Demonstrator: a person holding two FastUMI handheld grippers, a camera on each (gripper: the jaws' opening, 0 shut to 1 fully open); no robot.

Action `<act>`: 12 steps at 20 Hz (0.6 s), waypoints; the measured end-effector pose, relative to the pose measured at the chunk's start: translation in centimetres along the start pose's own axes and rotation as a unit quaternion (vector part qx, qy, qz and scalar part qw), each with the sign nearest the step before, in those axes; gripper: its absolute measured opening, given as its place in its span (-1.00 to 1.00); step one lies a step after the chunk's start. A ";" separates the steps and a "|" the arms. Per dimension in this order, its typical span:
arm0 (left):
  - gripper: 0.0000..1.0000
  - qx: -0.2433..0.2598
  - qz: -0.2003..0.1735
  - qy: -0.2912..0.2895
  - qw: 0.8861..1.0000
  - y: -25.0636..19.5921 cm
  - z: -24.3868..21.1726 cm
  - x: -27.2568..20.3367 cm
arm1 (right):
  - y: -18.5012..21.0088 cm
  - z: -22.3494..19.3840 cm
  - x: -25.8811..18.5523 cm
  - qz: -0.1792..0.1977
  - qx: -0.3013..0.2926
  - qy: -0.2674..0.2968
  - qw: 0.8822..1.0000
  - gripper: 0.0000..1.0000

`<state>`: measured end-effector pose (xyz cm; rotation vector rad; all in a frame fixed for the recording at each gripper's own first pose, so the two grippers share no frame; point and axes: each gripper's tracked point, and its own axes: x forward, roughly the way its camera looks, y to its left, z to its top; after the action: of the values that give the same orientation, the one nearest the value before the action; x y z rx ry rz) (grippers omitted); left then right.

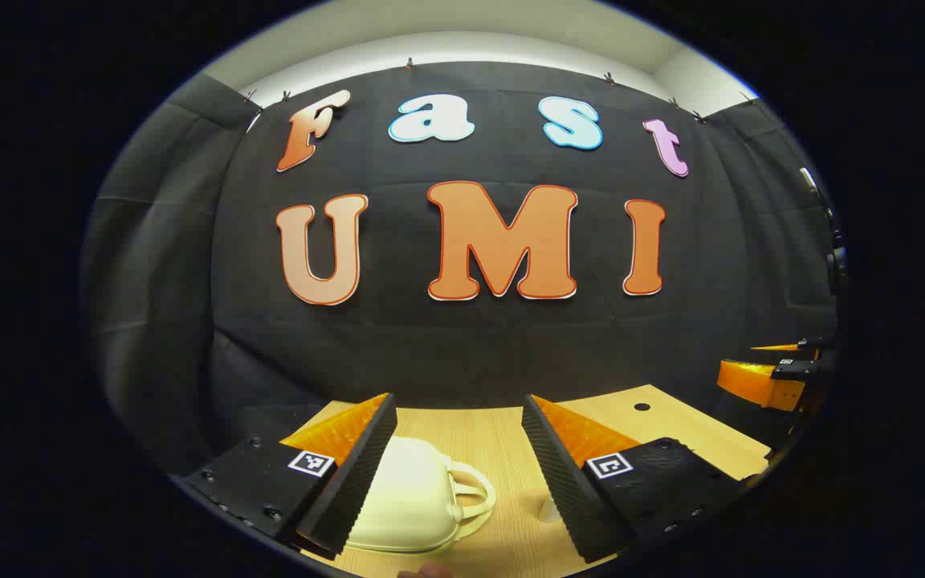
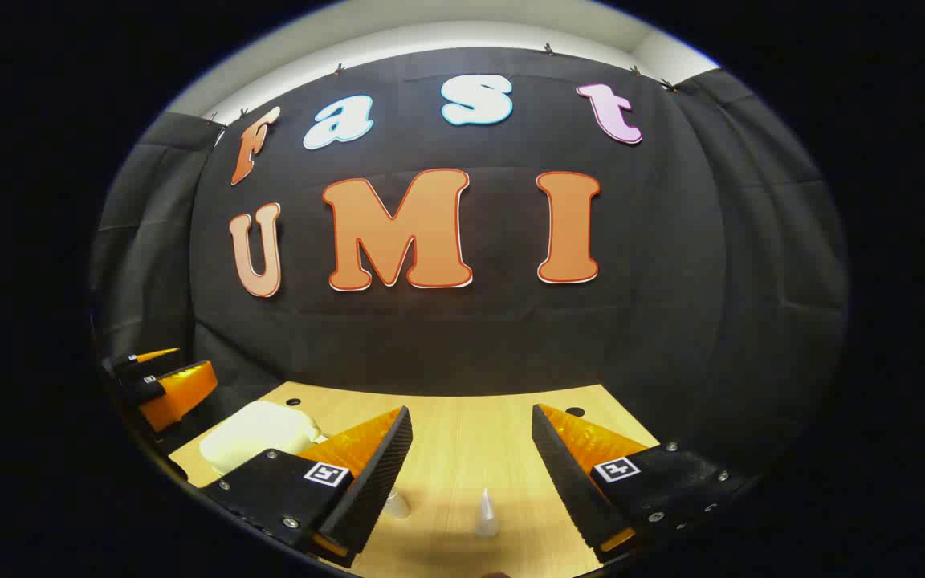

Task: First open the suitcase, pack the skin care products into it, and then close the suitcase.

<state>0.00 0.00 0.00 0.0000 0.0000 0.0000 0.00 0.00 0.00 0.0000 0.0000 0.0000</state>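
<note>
A light wooden worktop (image 1: 495, 449) stands before a black cloth wall in a booth, a pale ceiling strip above. In the left gripper view, the left gripper (image 1: 458, 474) hangs released over the worktop, its fingers spread wide and clasping nothing. A cream suitcase (image 1: 414, 502), lid down, lies flat on the worktop at 6 o'clock, partly behind the left finger, its handle (image 1: 474, 494) pointing toward 3 o'clock. The right gripper shows at 3 o'clock near the edge. In the right gripper view, the right gripper (image 2: 470, 474) is likewise released, fingers apart, empty. Between its fingers at 6 o'clock stands a small pale cone-tipped bottle (image 2: 485, 514) on the worktop; a second small container (image 2: 395, 504) sits just beside the left finger. The suitcase (image 2: 258, 433) lies at 8 o'clock, well apart from the bottles.
</note>
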 end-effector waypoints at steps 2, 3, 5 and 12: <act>0.96 -0.004 -0.003 0.001 1.000 -0.2 0.2 0.3 | 0.1 0.1 0.3 0.002 0.009 0.000 1.000 0.90; 0.96 -0.005 -0.004 0.001 1.000 -0.3 0.2 0.4 | 0.1 0.3 0.4 0.001 0.014 -0.002 1.000 0.90; 0.96 0.000 -0.006 -0.004 1.000 -0.5 0.6 0.4 | 0.1 0.6 0.7 -0.002 0.018 -0.005 1.000 0.90; 0.92 0.002 -0.008 -0.016 1.000 -1.0 2.0 0.7 | 0.6 0.7 1.0 0.006 0.008 -0.007 1.000 0.90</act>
<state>0.72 -0.97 1.98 0.0041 -0.0318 -0.0151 1.00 0.64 0.68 0.0151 -0.0140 0.0117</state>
